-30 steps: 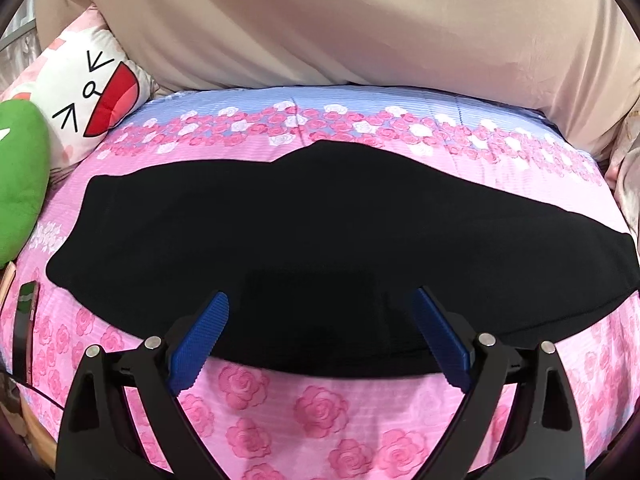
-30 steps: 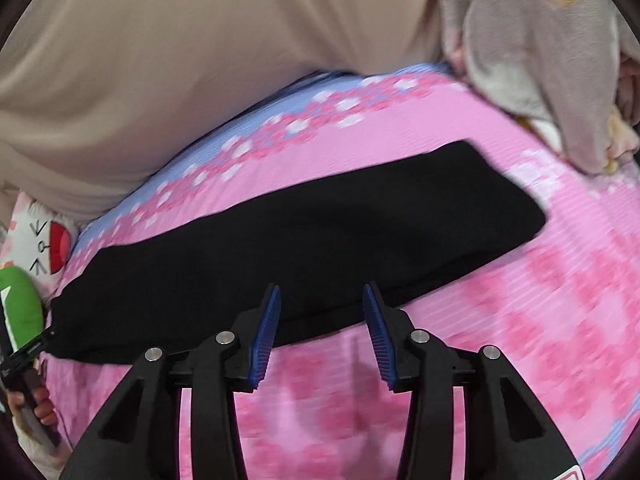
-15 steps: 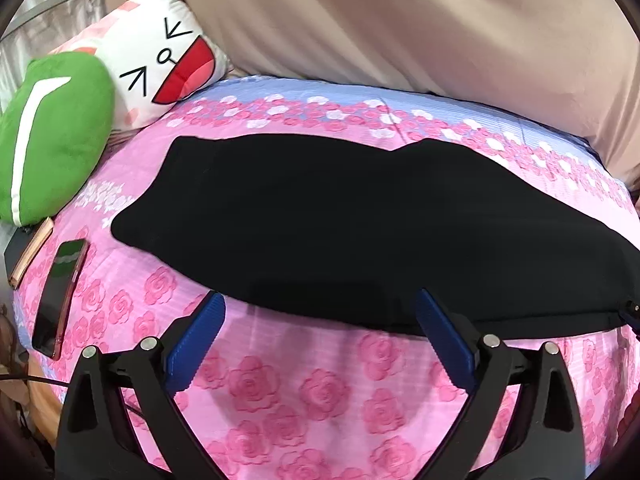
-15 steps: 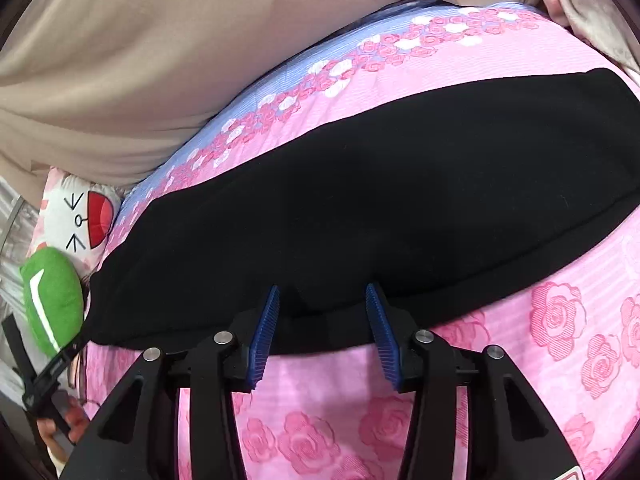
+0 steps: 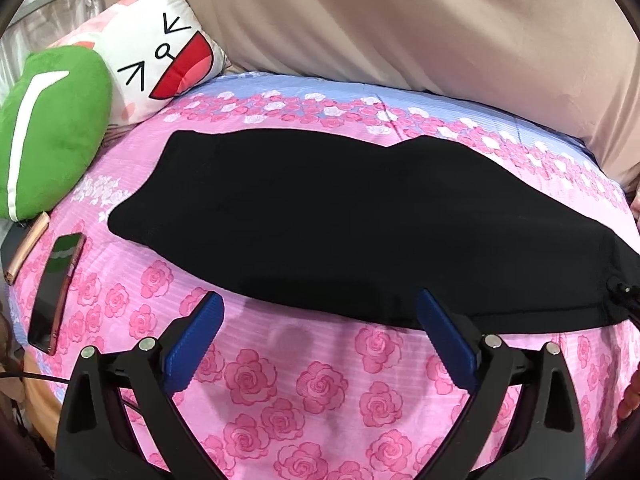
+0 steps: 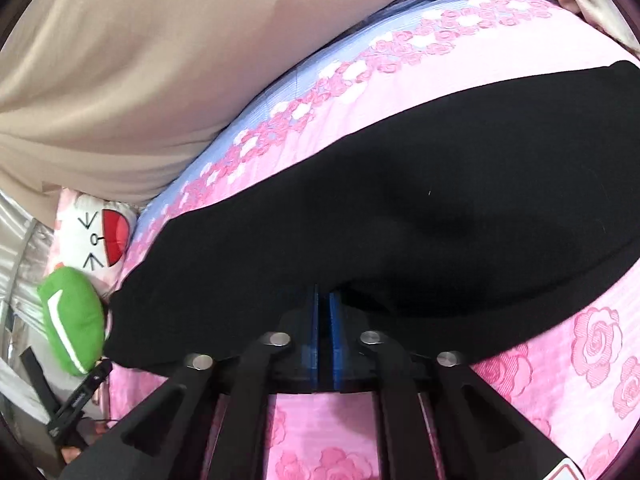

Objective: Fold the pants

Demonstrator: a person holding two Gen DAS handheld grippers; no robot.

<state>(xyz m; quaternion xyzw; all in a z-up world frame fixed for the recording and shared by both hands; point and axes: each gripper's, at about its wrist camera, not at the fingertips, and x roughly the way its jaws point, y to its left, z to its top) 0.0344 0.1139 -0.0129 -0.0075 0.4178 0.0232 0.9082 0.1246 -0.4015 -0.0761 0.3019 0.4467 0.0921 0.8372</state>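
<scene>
Black pants (image 5: 320,220) lie flat and long across a pink rose-patterned bed sheet (image 5: 312,384), folded lengthwise. My left gripper (image 5: 320,320) is open, its blue pads just short of the pants' near edge, empty. My right gripper (image 6: 324,312) is shut on the near edge of the pants (image 6: 400,216), with the cloth pinched between the blue pads and slightly bunched there. The tip of the right gripper shows at the far right edge of the left wrist view (image 5: 624,296).
A green cushion (image 5: 44,132) and a white cartoon-face pillow (image 5: 160,56) sit at the left end of the bed. A phone (image 5: 56,292) lies on the sheet's left edge. A beige blanket (image 5: 400,20) rises behind the bed.
My right gripper moved forward onto the pants' near edge and closed on it. My left gripper drew back and shifted left, still open.
</scene>
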